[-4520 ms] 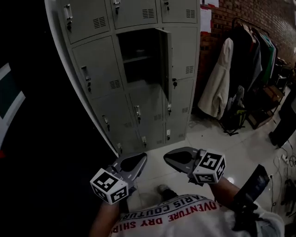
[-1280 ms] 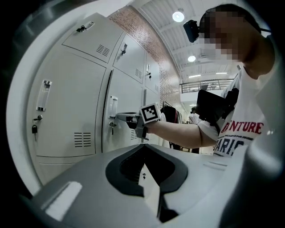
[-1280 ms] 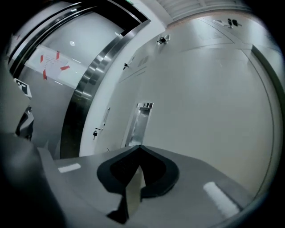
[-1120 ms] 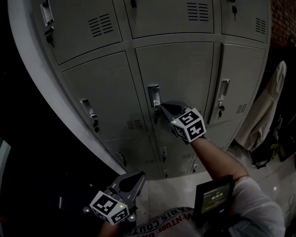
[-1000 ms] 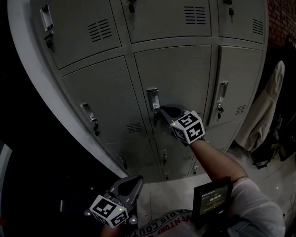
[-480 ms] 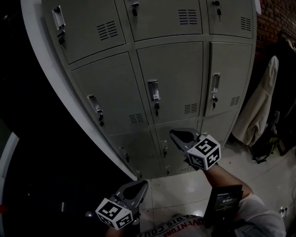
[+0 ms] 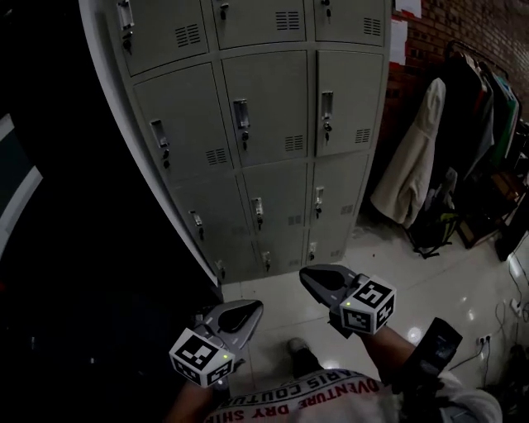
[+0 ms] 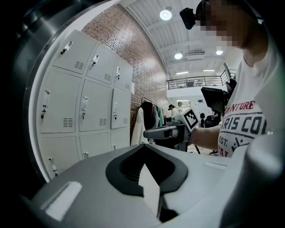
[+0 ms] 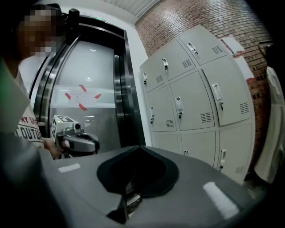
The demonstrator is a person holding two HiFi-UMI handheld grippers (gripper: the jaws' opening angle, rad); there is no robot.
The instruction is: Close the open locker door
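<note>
The grey locker bank [image 7: 264, 124] stands ahead, and every door in view sits flush. The middle door [image 7: 273, 103], with its handle [image 7: 241, 114], is shut. My right gripper [image 7: 310, 275] hangs low over the floor, well short of the lockers, its jaws together and empty. My left gripper [image 7: 248, 307] is lower left, also shut with nothing in it. The left gripper view shows my left gripper [image 8: 144, 147], the lockers [image 8: 89, 107] and the right gripper [image 8: 164, 132]. From the right gripper [image 9: 140, 148], its own view takes in the lockers [image 9: 196, 102] and the left gripper [image 9: 80, 142].
A cream coat [image 7: 409, 157] and dark clothes hang on a rack right of the lockers, against a brick wall [image 7: 450, 25]. Bags [image 7: 434, 227] lie on the white tiled floor [image 7: 413, 285]. A dark metal-framed glass door [image 9: 89, 89] stands left of the lockers.
The middle locker door, open at first, is now closed. My right gripper, at that door's handle a second ago, has drawn back and down. The view has backed away from the lockers.
</note>
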